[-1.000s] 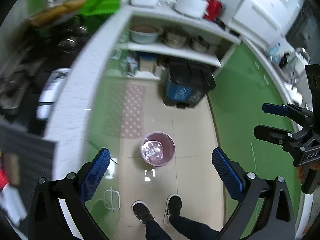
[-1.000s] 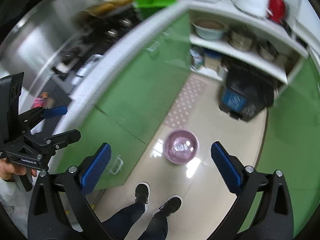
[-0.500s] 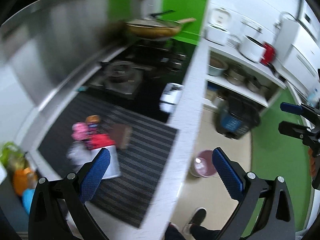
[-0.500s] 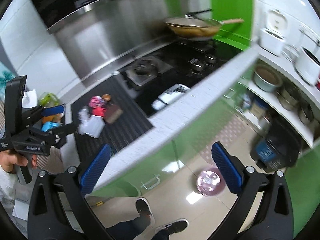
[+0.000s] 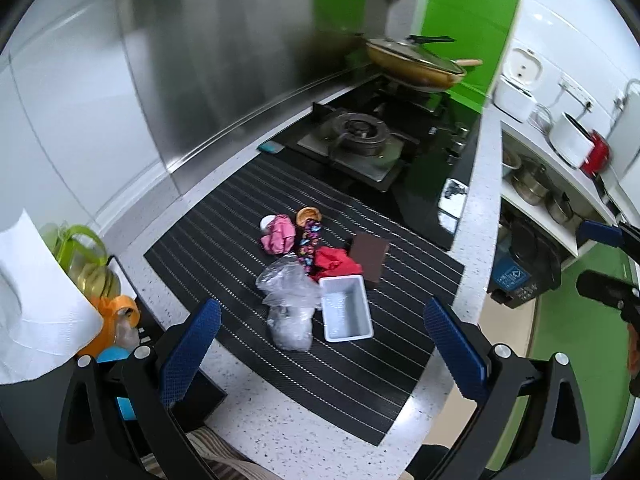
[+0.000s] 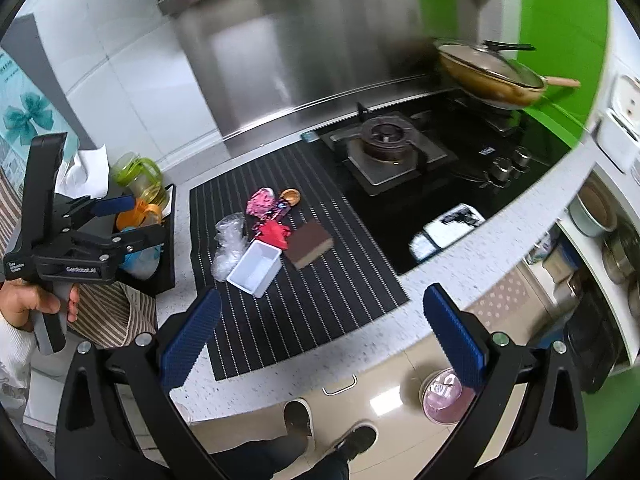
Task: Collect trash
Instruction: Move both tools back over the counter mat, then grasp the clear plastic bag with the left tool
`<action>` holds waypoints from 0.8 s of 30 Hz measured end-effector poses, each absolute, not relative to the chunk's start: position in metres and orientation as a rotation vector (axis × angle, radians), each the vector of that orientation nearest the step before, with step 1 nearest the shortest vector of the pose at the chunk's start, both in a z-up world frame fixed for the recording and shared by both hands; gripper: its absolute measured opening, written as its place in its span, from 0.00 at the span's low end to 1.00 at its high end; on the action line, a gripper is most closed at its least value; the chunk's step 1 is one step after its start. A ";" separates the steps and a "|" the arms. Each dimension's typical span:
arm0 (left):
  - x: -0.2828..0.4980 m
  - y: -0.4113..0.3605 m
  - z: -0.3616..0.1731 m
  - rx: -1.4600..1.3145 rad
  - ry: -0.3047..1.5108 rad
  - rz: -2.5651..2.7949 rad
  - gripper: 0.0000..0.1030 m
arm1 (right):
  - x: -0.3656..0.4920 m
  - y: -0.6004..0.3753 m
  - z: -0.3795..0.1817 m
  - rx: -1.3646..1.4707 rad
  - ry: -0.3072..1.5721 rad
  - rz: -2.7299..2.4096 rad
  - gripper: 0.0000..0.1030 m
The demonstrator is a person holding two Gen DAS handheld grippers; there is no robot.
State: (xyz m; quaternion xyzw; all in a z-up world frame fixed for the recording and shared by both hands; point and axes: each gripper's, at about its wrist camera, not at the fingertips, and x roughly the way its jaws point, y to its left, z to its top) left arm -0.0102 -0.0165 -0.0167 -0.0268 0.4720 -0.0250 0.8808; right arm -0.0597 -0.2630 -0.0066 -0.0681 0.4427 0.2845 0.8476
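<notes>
i've got both grippers up over the tabletop (image 5: 304,436), neither touching anything. left gripper (image 5: 320,344) has its jaws spread wide, nothing between them; right gripper (image 6: 320,334) same, jaws spread & empty. trash sits in a clump on the black striped mat (image 5: 404,364), ahead of both grippers: white plastic tub (image 5: 346,309) lying open, crumpled clear plastic bag (image 5: 289,300) touching its left side, red wrapper (image 5: 335,261) just behind the tub, brown sponge block (image 5: 370,255) to the right of that, pink crumpled wrapper (image 5: 277,235) & a patterned candy wrapper (image 5: 307,245) further back, small round orange-brown piece (image 5: 308,214) at the far end. gas hob (image 5: 362,136) is beyond the mat w/ a lidded wok (image 5: 416,60) on the far burner. pink bin (image 6: 442,398) stands on the floor below the tabletop edge, near my shoes (image 6: 298,416) in the right wrist view
</notes>
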 end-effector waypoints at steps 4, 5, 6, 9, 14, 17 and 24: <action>0.000 -0.006 -0.033 -0.087 1.004 -0.023 0.95 | -0.046 -0.243 -0.017 -0.168 0.954 0.641 0.96; 0.004 -0.005 -0.038 -0.092 1.012 -0.015 0.95 | -0.044 -0.241 -0.020 -0.170 0.958 0.648 0.96; 0.006 -0.004 -0.041 -0.096 1.016 -0.010 0.95 | -0.039 -0.236 -0.024 -0.178 0.967 0.661 0.96; 0.019 0.001 -0.060 -0.122 1.049 0.014 0.95 | -0.024 -0.222 -0.039 -0.212 0.995 0.697 0.96; 0.038 0.004 -0.088 -0.146 1.095 0.042 0.95 | -0.004 -0.208 -0.063 -0.254 1.039 0.747 0.96; 0.048 0.010 -0.104 -0.168 1.121 0.063 0.95 | 0.007 -0.201 -0.075 -0.277 1.063 0.778 0.96; 0.062 0.017 -0.130 -0.220 1.157 0.053 0.95 | 0.029 -0.192 -0.097 -0.288 1.100 0.810 0.96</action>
